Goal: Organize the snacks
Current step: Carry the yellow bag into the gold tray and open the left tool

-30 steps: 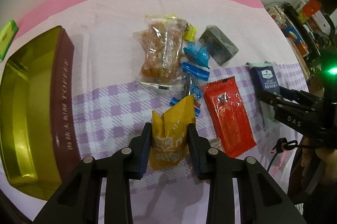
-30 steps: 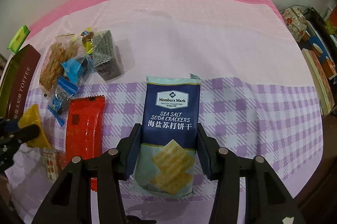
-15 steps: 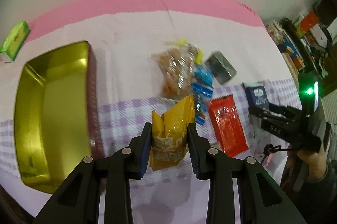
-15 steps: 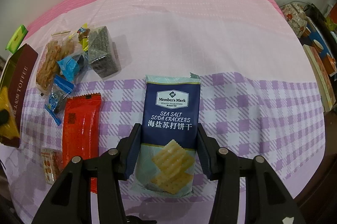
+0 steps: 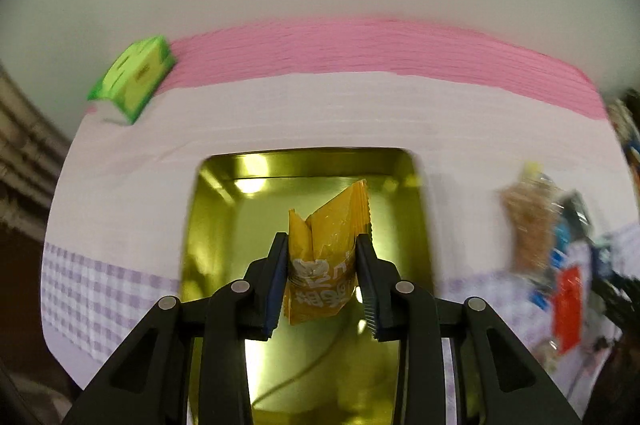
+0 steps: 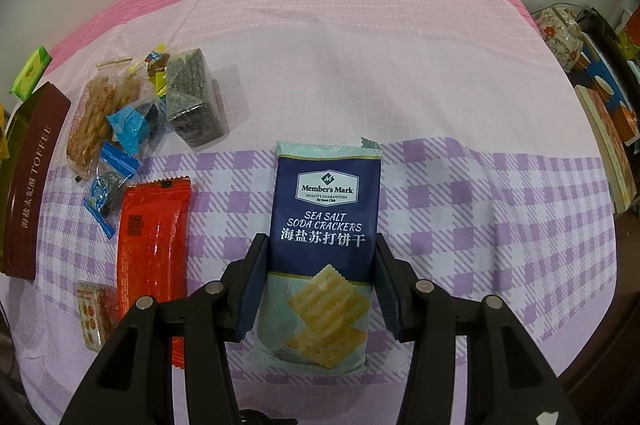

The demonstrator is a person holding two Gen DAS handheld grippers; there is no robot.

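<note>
A pink-and-lilac tablecloth point(image 6: 360, 65) covers the table, checked along its near half. On its left side sits a gold-lined tin point(image 5: 216, 225), its brown outer wall lettered TOFFEE. Over the tin's open inside, the left gripper point(image 5: 322, 245) pinches a yellow snack packet point(image 5: 324, 257) between its jaws, the packet upright and clear of the tin's floor. Near the middle of the cloth, the right gripper point(image 6: 318, 249) has its jaws closed against the sides of a navy packet of sea salt soda crackers point(image 6: 326, 209) lying flat on the checks. To the left of the crackers lies a long red packet point(image 6: 154, 237), with a clear bag of brown fried snacks point(image 6: 94, 121), a dark block-shaped packet point(image 6: 192, 101) and small blue-wrapped sweets point(image 6: 132, 125) farther off. A green box point(image 5: 134, 77) rests at the far left edge.
</note>
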